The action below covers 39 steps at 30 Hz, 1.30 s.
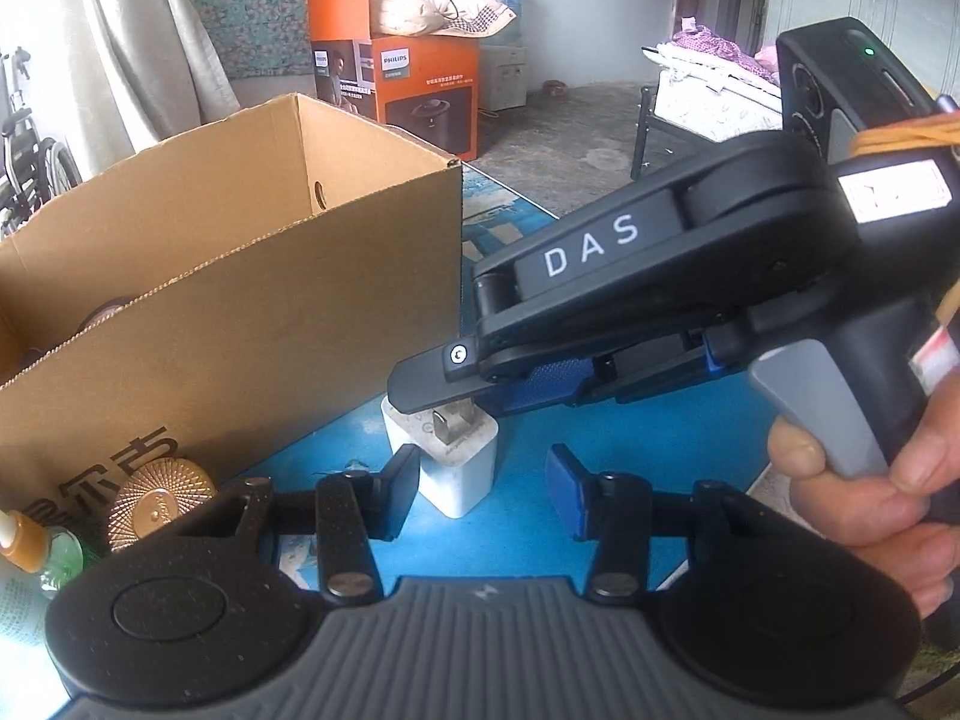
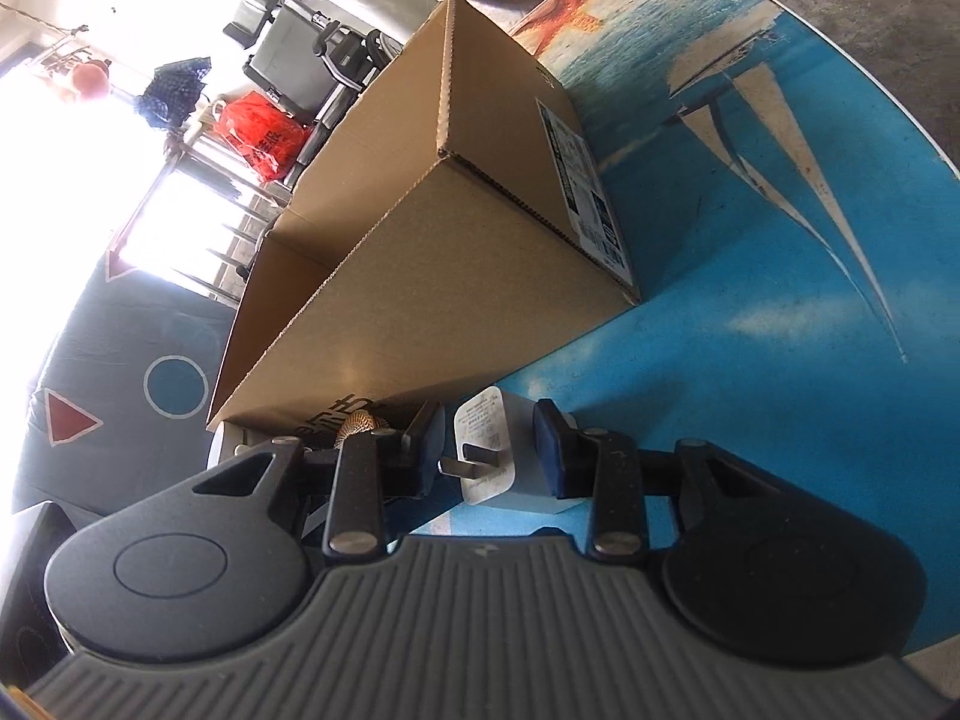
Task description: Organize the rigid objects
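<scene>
Two tools meet at one thing. Your right tool (image 2: pixel 489 450) has its pads on both sides of the small white plastic plug charger (image 2: pixel 489 456), and I cannot tell if they press it yet. Your left tool (image 1: pixel 483 489) is apart, holding nothing, with the charger just ahead of it. That charger sits on the blue sea-picture surface (image 1: pixel 630 450), just beside the big brown cardboard box (image 1: pixel 252 276). You look to be at the grabbing step. Next, squeeze well, lift, and carry it over the box wall.

Close wrist views, shared charger (image 1: pixel 456 468) (image 2: pixel 498 456)
</scene>
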Each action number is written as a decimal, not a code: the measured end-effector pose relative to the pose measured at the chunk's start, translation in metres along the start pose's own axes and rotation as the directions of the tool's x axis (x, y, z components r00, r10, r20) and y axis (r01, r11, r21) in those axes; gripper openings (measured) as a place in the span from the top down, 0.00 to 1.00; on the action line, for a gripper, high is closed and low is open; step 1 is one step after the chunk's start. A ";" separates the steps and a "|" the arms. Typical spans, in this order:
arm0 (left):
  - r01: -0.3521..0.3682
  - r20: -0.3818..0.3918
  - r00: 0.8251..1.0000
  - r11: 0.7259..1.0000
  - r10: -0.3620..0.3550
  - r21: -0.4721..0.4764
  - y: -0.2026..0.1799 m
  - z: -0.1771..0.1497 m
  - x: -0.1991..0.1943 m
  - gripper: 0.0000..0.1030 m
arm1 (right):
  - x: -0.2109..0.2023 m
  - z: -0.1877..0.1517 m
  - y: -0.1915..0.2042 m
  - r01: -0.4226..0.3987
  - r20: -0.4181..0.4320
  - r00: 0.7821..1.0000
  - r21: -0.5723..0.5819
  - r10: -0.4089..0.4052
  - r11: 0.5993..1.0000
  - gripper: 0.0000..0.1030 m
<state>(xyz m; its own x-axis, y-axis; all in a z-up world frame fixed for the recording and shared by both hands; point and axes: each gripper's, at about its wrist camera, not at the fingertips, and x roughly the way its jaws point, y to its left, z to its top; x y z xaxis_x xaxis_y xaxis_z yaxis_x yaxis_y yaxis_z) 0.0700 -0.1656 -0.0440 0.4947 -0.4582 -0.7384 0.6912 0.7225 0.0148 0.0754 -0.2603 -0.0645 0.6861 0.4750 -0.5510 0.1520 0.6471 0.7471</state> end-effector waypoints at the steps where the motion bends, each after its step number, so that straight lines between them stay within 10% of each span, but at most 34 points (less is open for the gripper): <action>1: -0.003 -0.001 1.000 1.000 0.003 -0.002 0.000 0.000 0.000 0.54 | 0.000 0.000 -0.001 -0.005 0.001 1.000 0.000 0.005 1.000 0.68; 6: -0.057 0.016 0.998 0.998 0.057 0.017 -0.001 0.001 0.000 0.38 | -0.005 -0.002 -0.001 -0.022 0.022 0.999 -0.034 0.023 0.999 0.66; 23: -0.018 0.047 0.999 0.998 0.021 -0.061 -0.009 -0.007 -0.017 0.19 | -0.075 -0.002 0.003 -0.030 0.214 0.973 -0.233 0.082 0.972 0.01; 39: -0.072 0.087 0.993 0.992 0.081 -0.107 -0.022 -0.008 -0.017 0.19 | -0.106 -0.015 0.039 0.273 0.278 0.947 -0.429 -0.161 0.861 0.01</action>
<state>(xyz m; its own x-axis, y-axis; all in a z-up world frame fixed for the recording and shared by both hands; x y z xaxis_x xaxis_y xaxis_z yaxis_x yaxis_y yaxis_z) 0.0421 -0.1692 -0.0370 0.5932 -0.4417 -0.6731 0.5939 0.8045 -0.0045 -0.0021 -0.2761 0.0171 0.8229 0.1798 -0.5389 0.0128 0.9425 0.3340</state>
